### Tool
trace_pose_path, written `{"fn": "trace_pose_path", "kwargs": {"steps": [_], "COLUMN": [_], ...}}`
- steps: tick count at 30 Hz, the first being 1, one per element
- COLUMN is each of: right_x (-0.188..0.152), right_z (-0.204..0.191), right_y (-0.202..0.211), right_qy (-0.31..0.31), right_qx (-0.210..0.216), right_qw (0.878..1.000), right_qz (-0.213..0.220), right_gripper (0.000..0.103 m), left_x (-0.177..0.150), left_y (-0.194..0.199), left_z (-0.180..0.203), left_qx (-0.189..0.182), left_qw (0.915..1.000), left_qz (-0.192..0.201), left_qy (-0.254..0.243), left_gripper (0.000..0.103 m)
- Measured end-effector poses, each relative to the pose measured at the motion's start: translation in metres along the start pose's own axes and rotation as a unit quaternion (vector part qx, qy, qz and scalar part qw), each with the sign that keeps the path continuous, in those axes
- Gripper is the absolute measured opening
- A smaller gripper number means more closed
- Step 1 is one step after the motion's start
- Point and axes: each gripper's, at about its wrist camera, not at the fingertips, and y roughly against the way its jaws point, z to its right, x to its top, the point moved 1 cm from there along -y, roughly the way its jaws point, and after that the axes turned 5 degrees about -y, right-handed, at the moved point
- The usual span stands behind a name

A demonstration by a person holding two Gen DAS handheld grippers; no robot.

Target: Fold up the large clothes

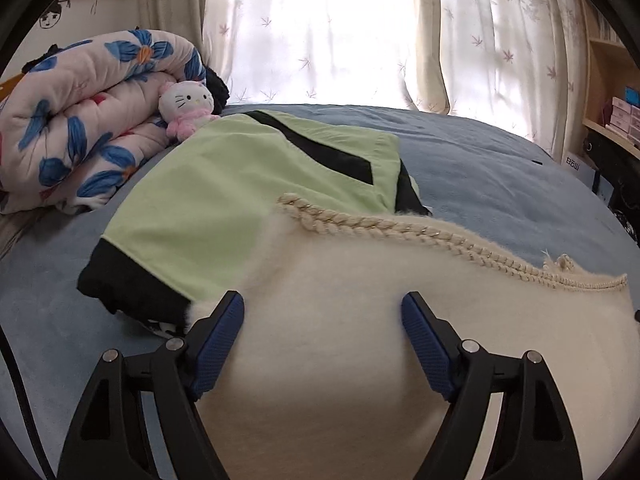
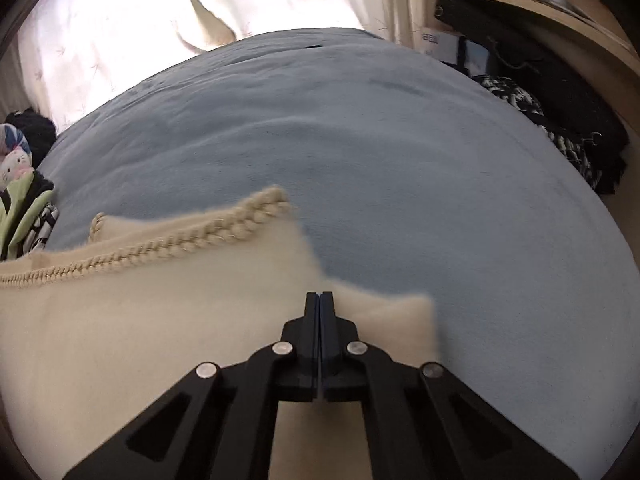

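Observation:
A fluffy cream garment (image 1: 360, 304) with a braided, chain-trimmed edge lies on the blue bed. It also shows in the right wrist view (image 2: 160, 312). My left gripper (image 1: 323, 304) is open just above the cream fabric, its blue pads (image 1: 218, 344) spread wide and empty. My right gripper (image 2: 320, 294) has its jaws pressed together over the cream garment's right part; the frame is blurred and I cannot tell whether fabric is pinched between them. A folded green and black garment (image 1: 224, 200) lies behind the cream one.
A rolled floral quilt (image 1: 80, 120) and a white cat plush (image 1: 186, 106) sit at the bed's far left. The blue bedsheet (image 2: 360, 140) stretches to the curtains (image 1: 340, 28). Wooden shelves (image 1: 616, 92) and dark clothes (image 2: 560, 120) stand at the right.

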Motion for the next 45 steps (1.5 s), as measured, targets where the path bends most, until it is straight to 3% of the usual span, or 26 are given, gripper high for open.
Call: {"fn": "trace_pose_path", "kwargs": {"steps": [8,11,15,18,20,25,29,33,38,45], "right_x": [-0.024,-0.049,-0.108,-0.150,-0.164,-0.156,-0.145,-0.127,-0.117,-0.111], "right_z": [-0.002,-0.023,-0.070,-0.089,-0.083,-0.034,0.022,0.061,0.067,0.065], "right_y": [0.052,0.085,0.122,0.127,0.129,0.122,0.130,0.130,0.104,0.085], "right_qy": [-0.018,-0.002,0.075,0.120,0.135,0.108,0.051,0.028,0.033,0.072], "right_qx": [0.072,0.127,0.184,0.183,0.172,0.125,0.127,0.135,0.170,0.161], "right_qw": [0.997,0.992,0.980,0.975,0.976,0.986,0.991,0.990,0.984,0.983], "right_qz": [-0.002,-0.007,-0.017,-0.025,-0.003,0.000,0.002,0.005,-0.037,-0.051], "right_gripper": [0.015,0.032,0.036,0.036,0.036,0.036,0.036,0.036,0.038,0.038], "left_x": [-0.004,-0.015,-0.058,-0.101,-0.123,-0.136,-0.132,-0.131,-0.135,-0.139], "left_y": [0.050,0.082,0.116,0.122,0.115,0.120,0.132,0.144,0.132,0.127], "left_z": [-0.016,-0.015,-0.001,0.014,0.015,0.009,0.000,-0.013,-0.035,-0.039], "left_qx": [0.021,0.019,-0.022,-0.023,-0.010,0.007,0.005,0.030,0.033,0.028], "left_qw": [0.9991,0.9990,0.9971,0.9951,0.9928,0.9938,0.9943,0.9953,0.9905,0.9882], "left_qz": [-0.032,-0.033,-0.057,-0.088,-0.113,-0.110,-0.103,-0.085,-0.111,-0.123], "left_qy": [0.018,0.022,0.045,0.039,0.037,0.018,0.027,0.036,0.075,0.088], "left_gripper": [0.080,0.080,0.081,0.081,0.080,0.080,0.080,0.081,0.081,0.081]}}
